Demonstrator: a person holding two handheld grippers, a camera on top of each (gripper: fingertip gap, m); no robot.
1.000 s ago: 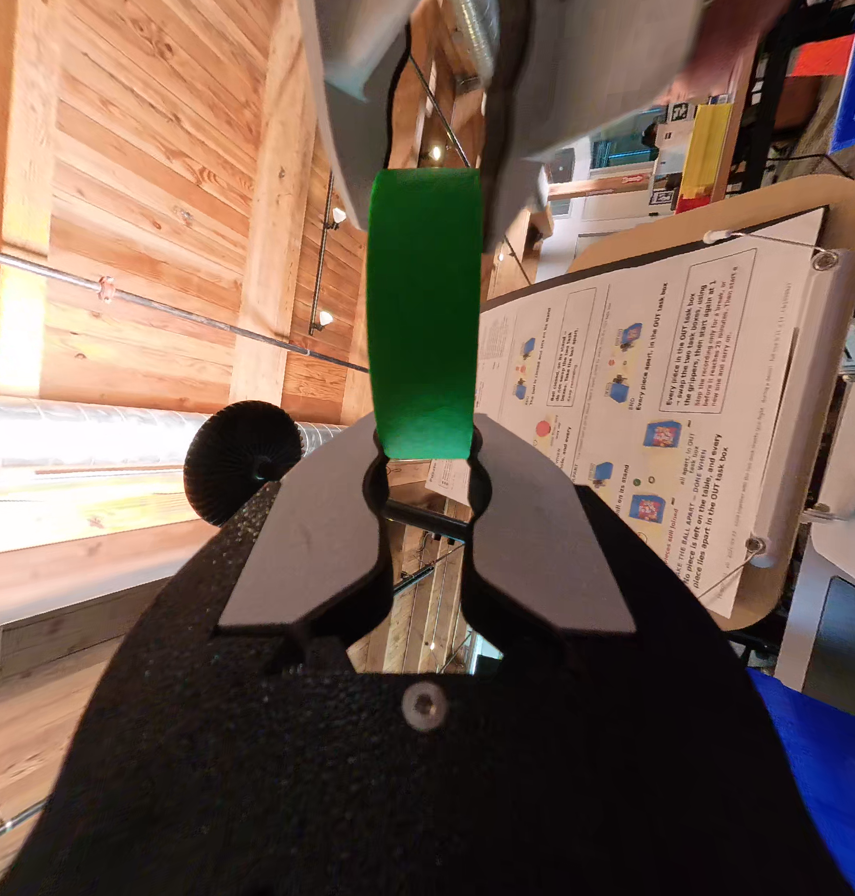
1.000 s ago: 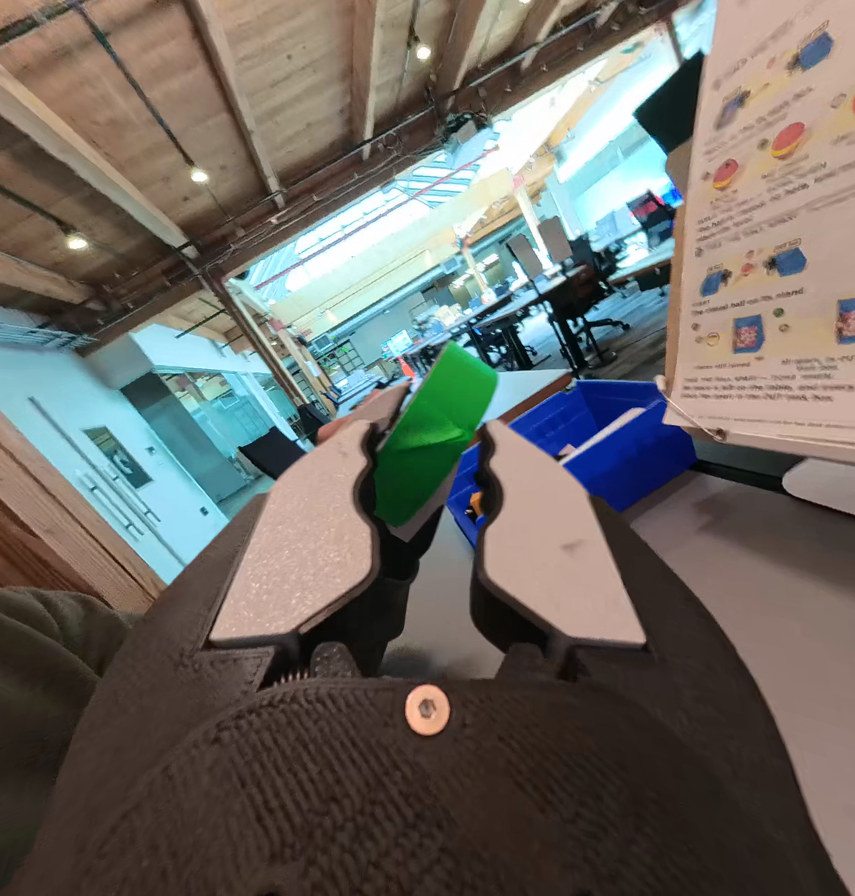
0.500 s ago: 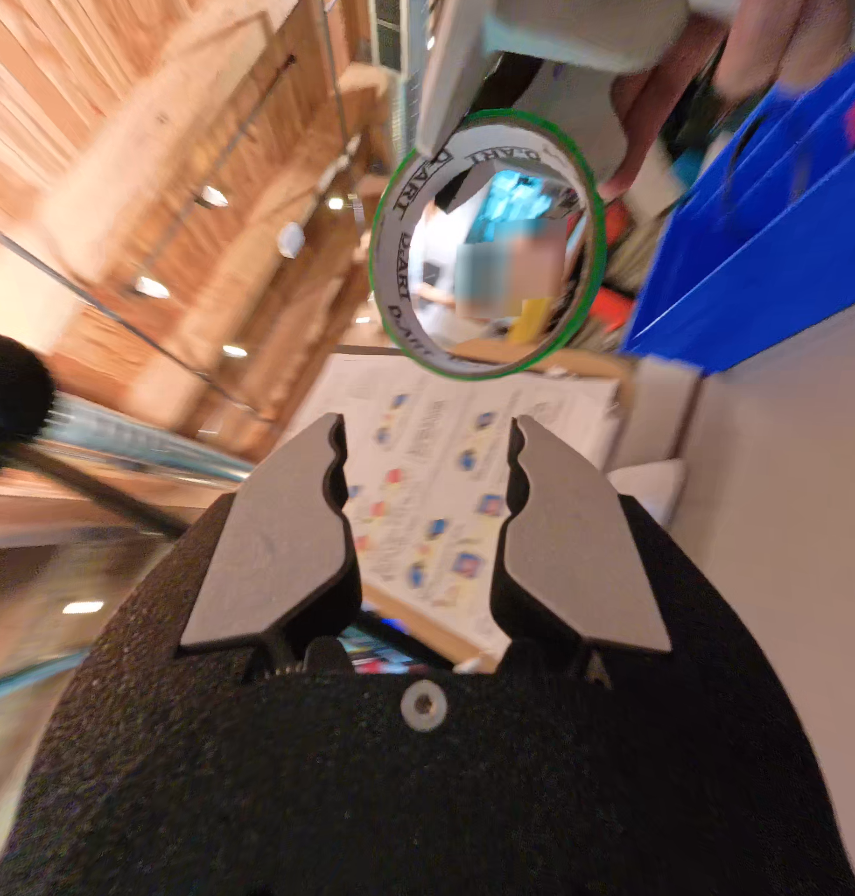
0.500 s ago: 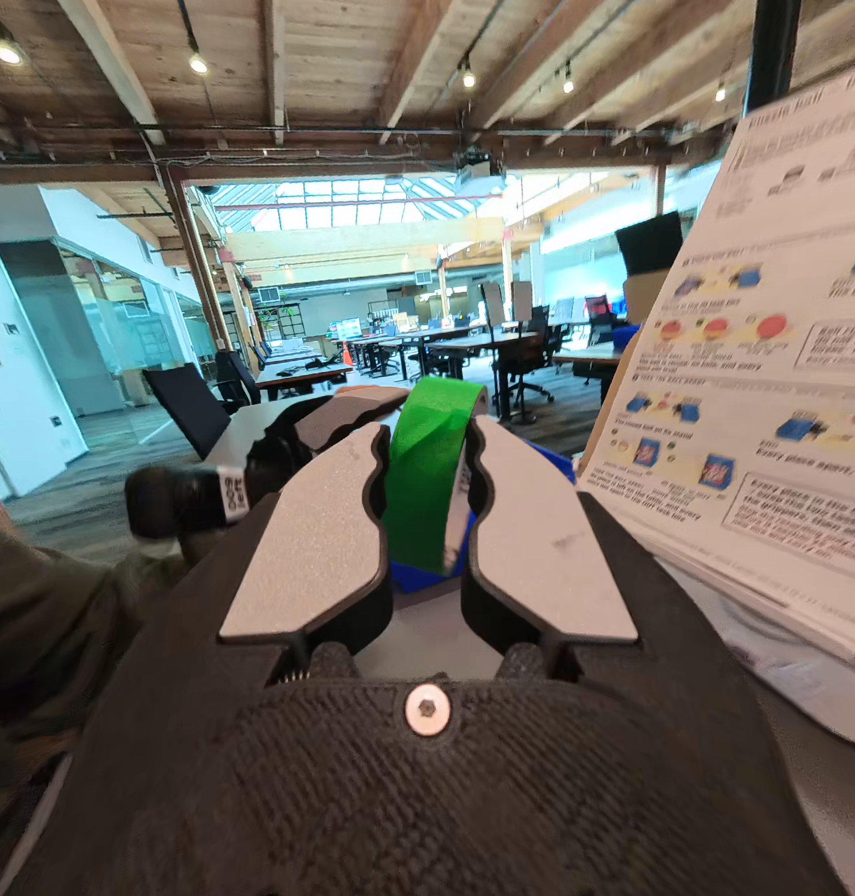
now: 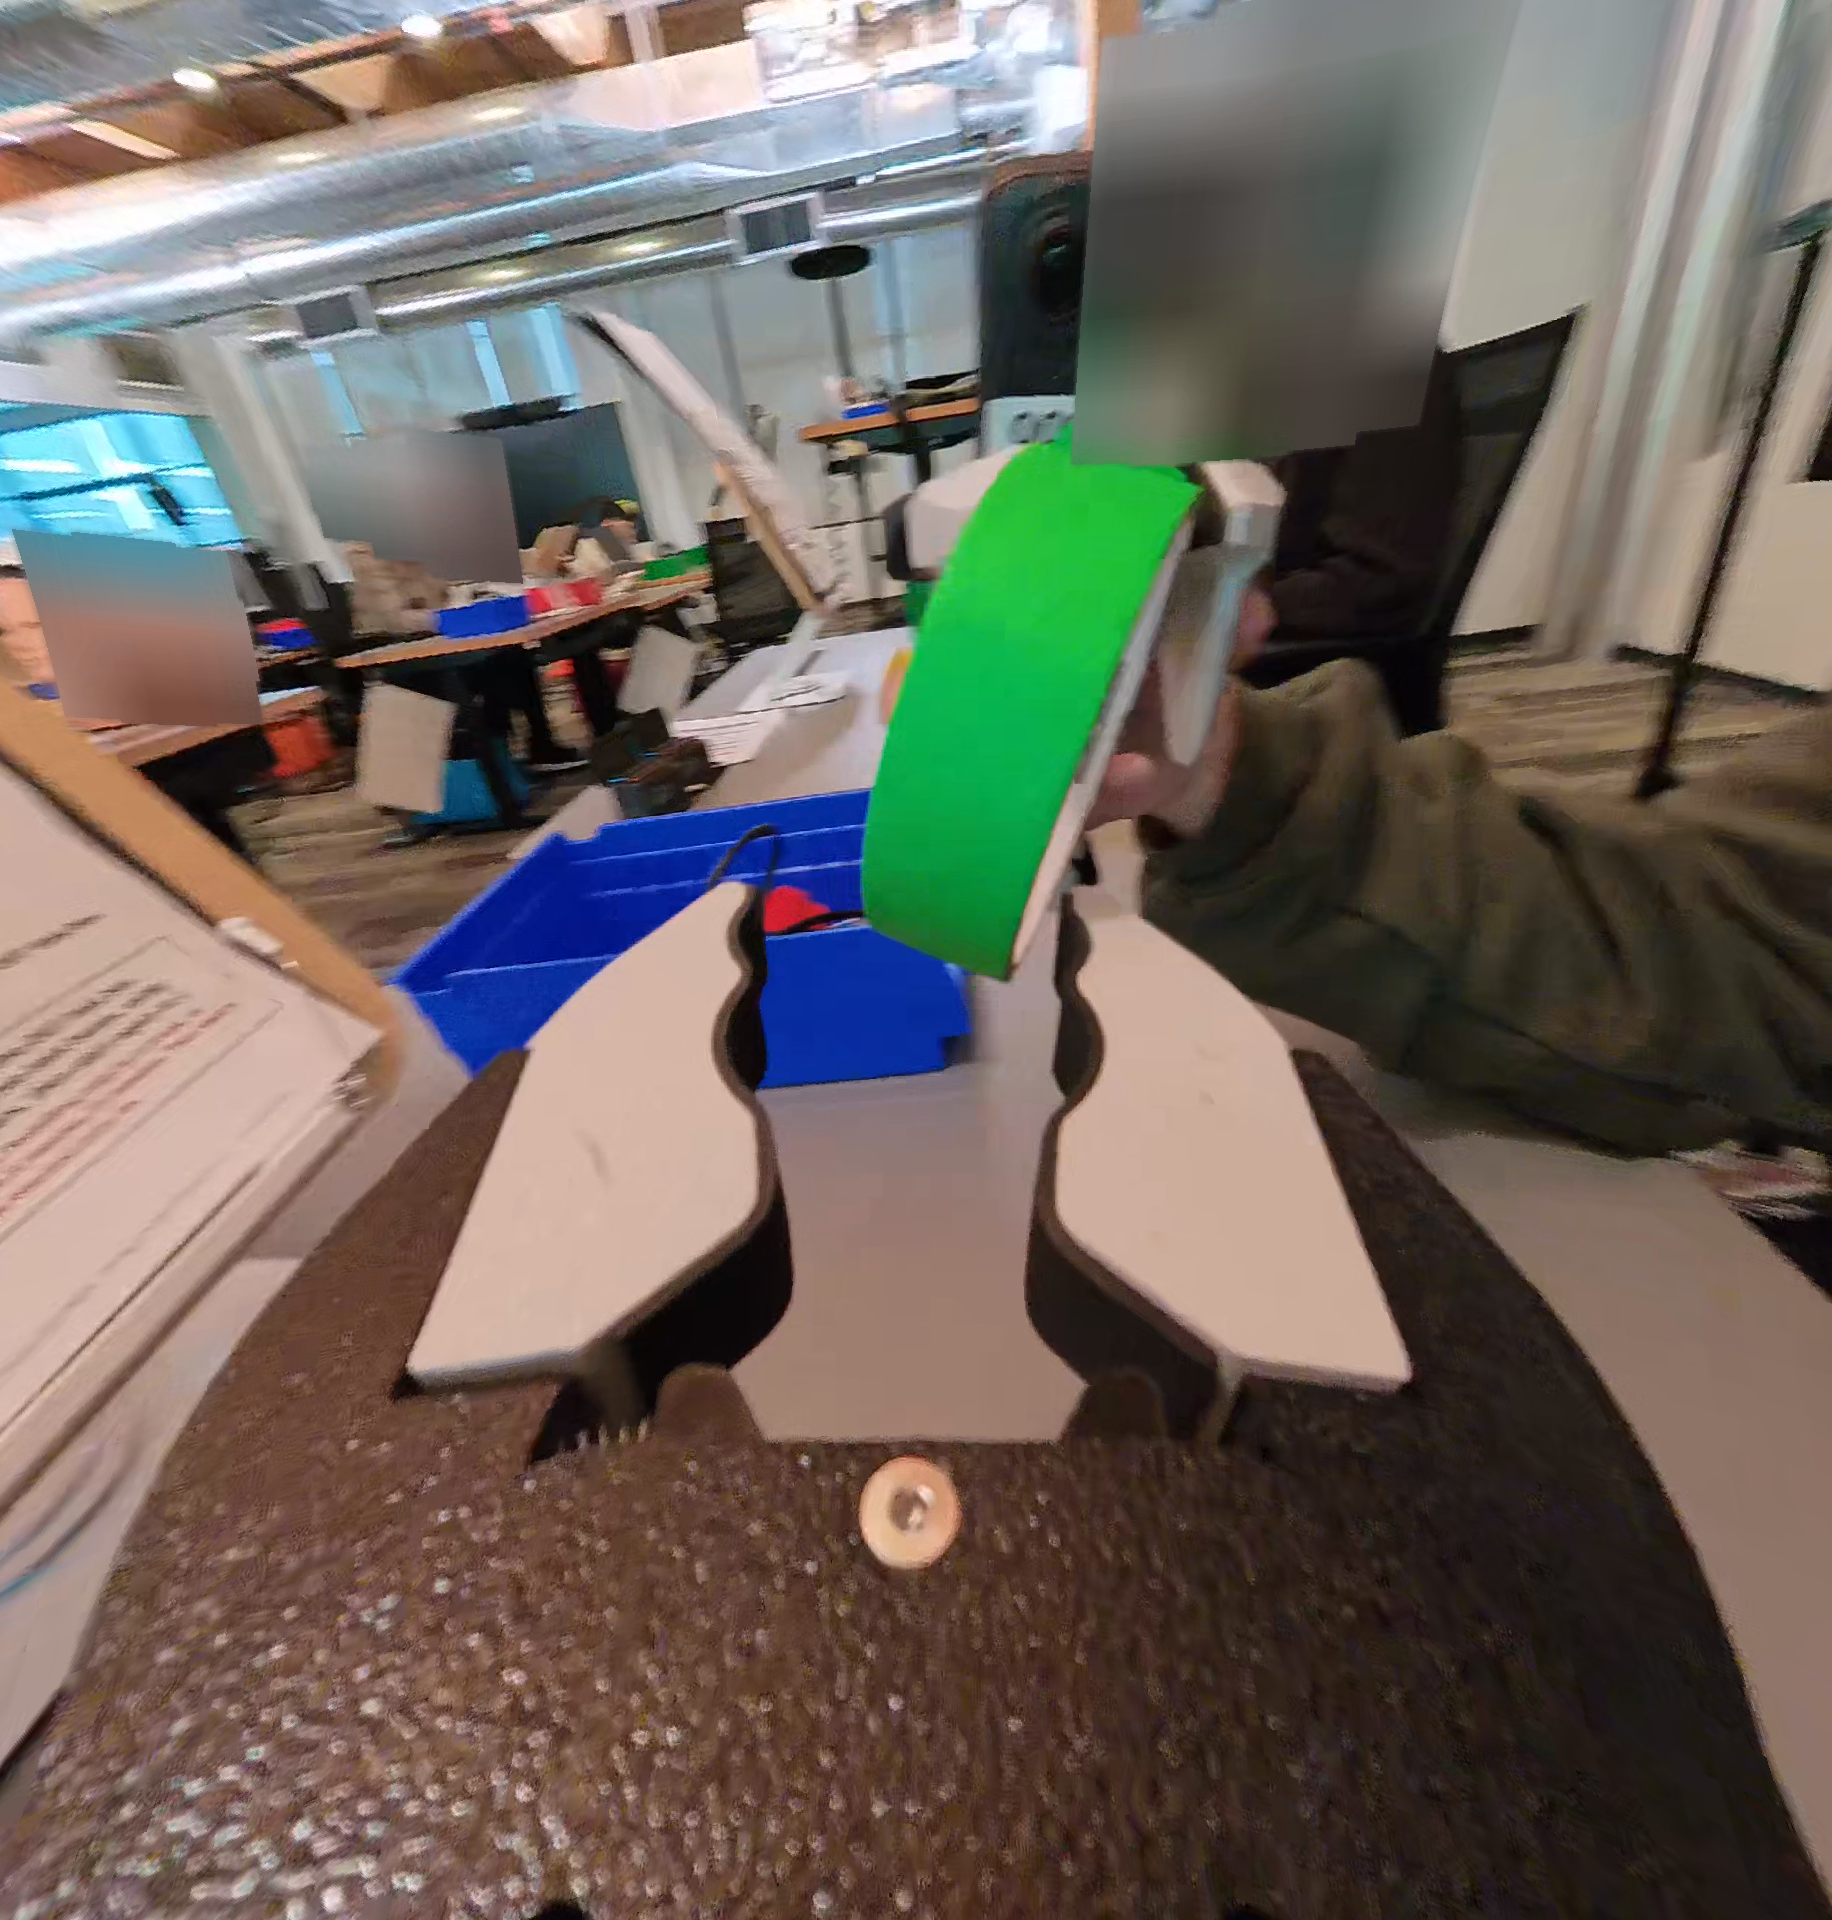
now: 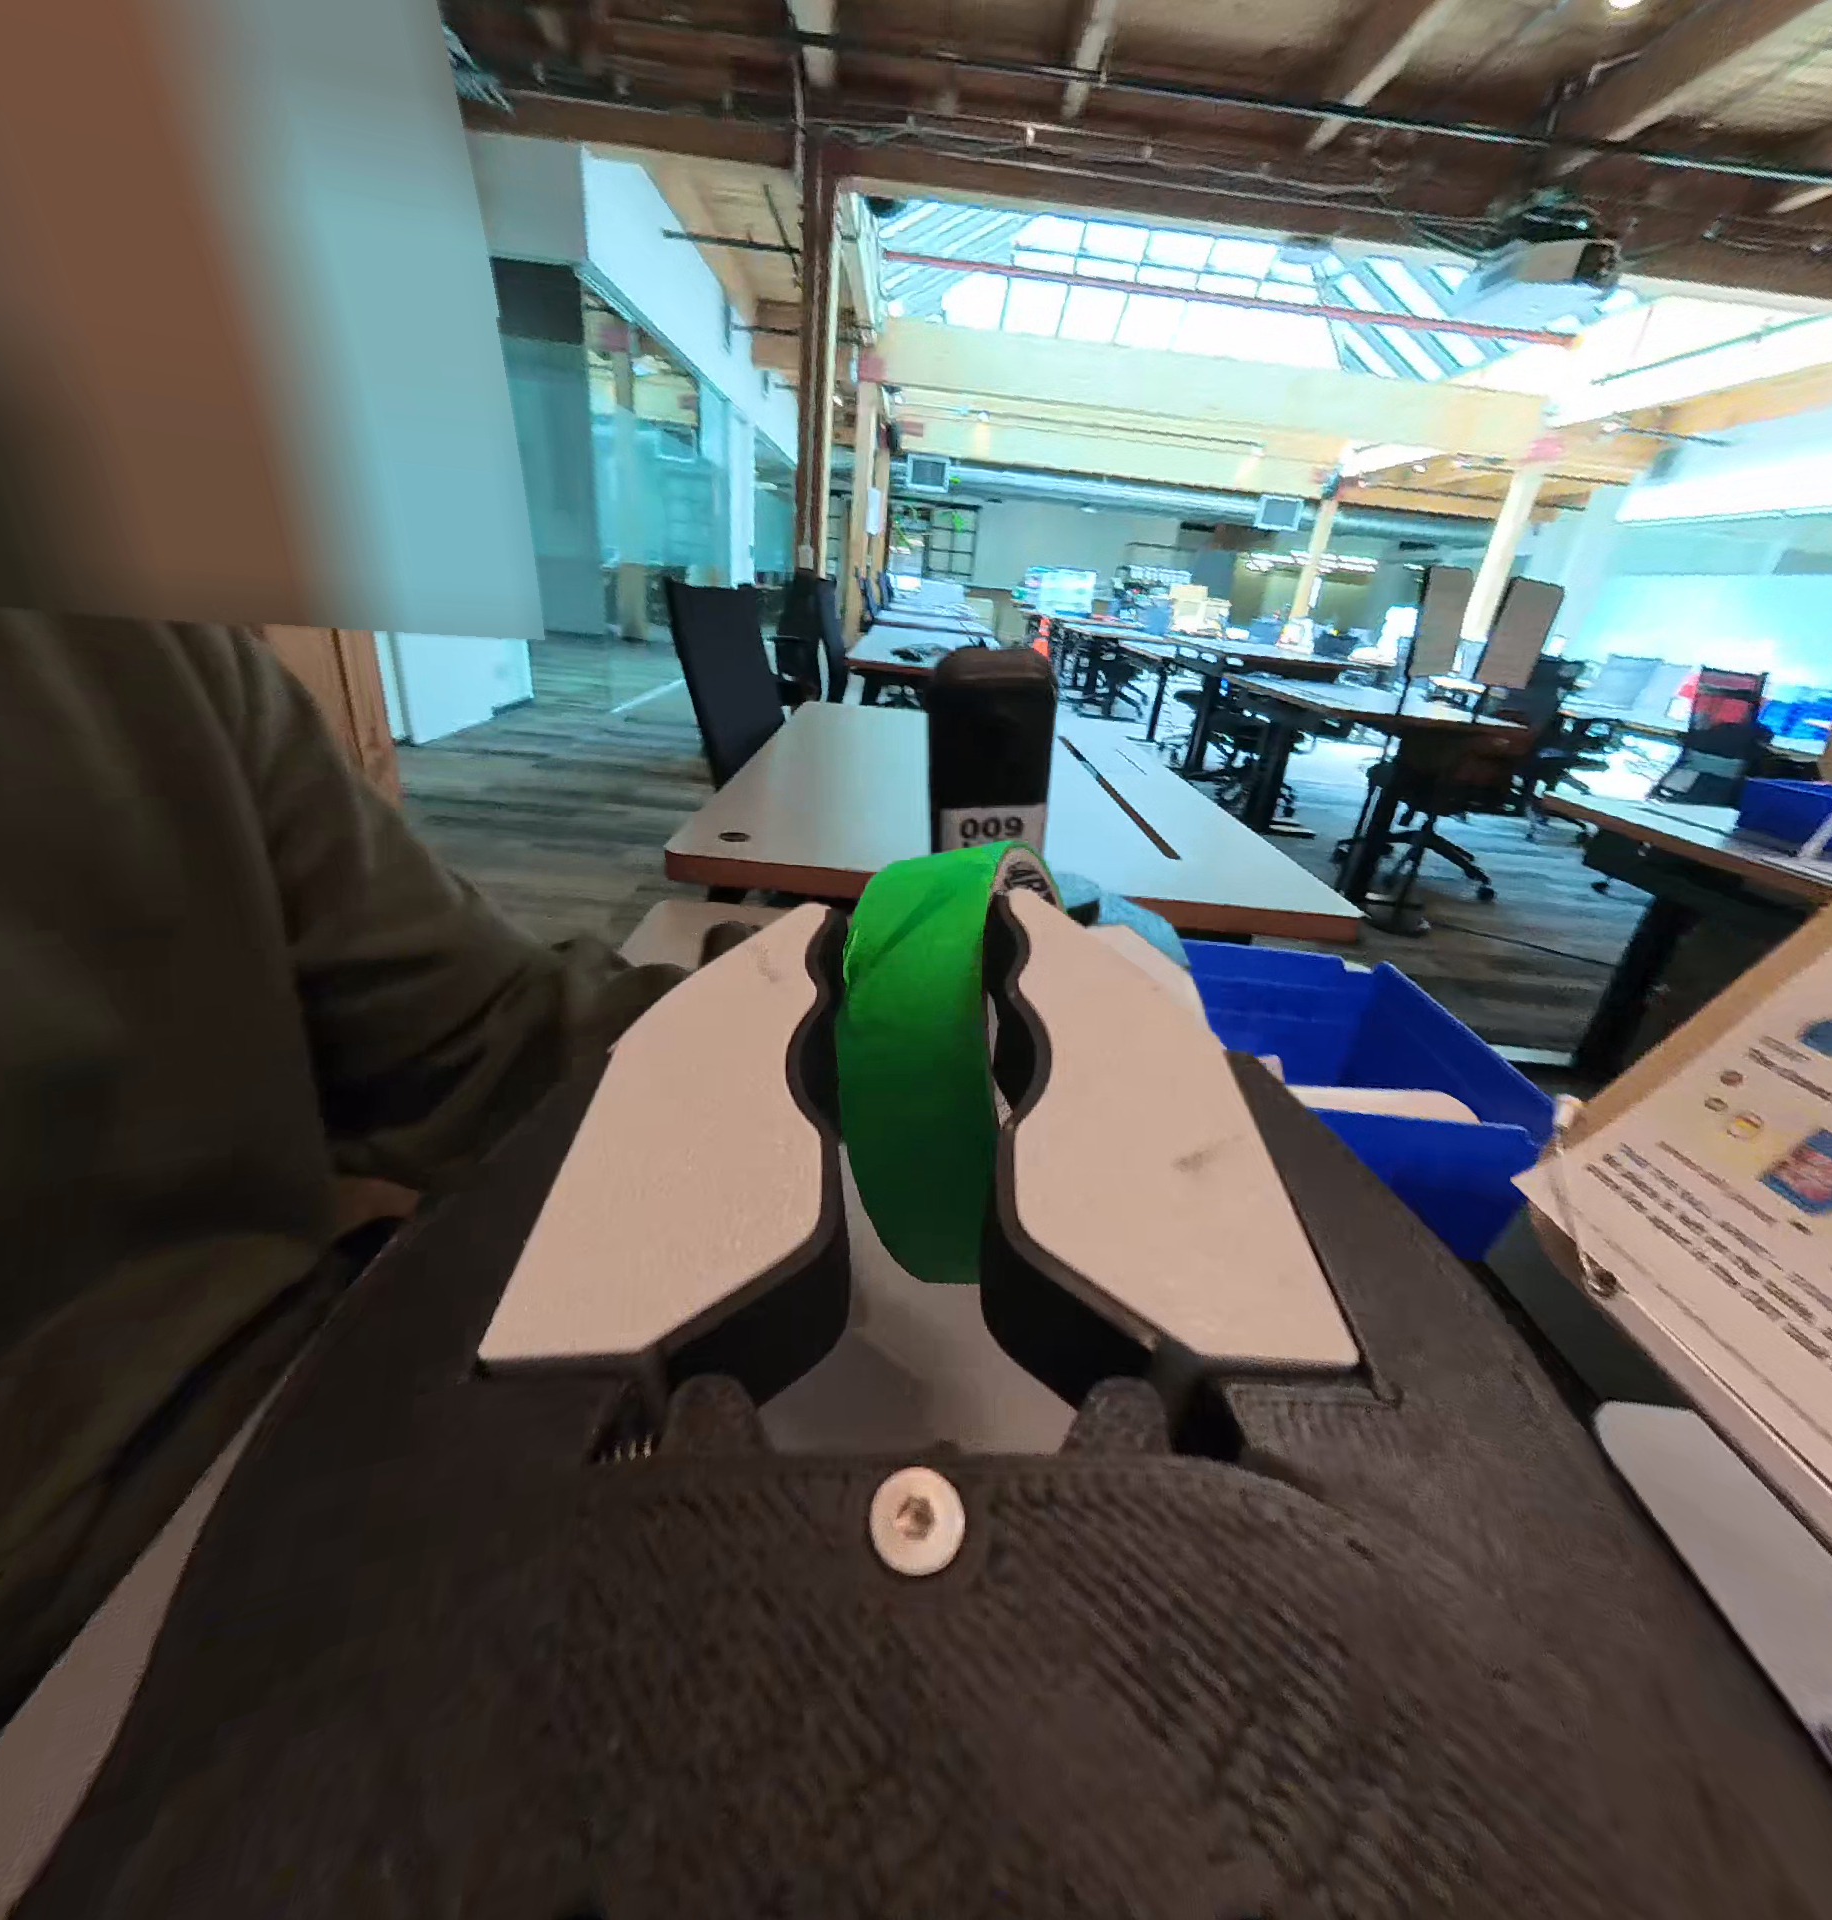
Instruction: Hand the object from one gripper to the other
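A roll of green tape [image 6: 917,1091] sits upright between the fingers of my right gripper [image 6: 917,925], which is shut on it. In the left wrist view the same green tape roll [image 5: 1016,717] hangs in the air just beyond my left gripper [image 5: 901,914], held from the right by the other gripper's grey fingers [image 5: 1218,613]. My left gripper is open and empty, its fingertips just below the roll's lower edge and not touching it.
A blue bin [image 5: 704,977] stands on the grey table [image 5: 891,1299] ahead of the left gripper; it also shows in the right wrist view [image 6: 1411,1070]. A sheet on a board [image 5: 81,1091] leans at the left. A person's olive sleeve [image 5: 1514,914] lies at the right.
My left gripper let go of the tape, opened and swung down level. My right gripper closed on the roll and now holds it alone.
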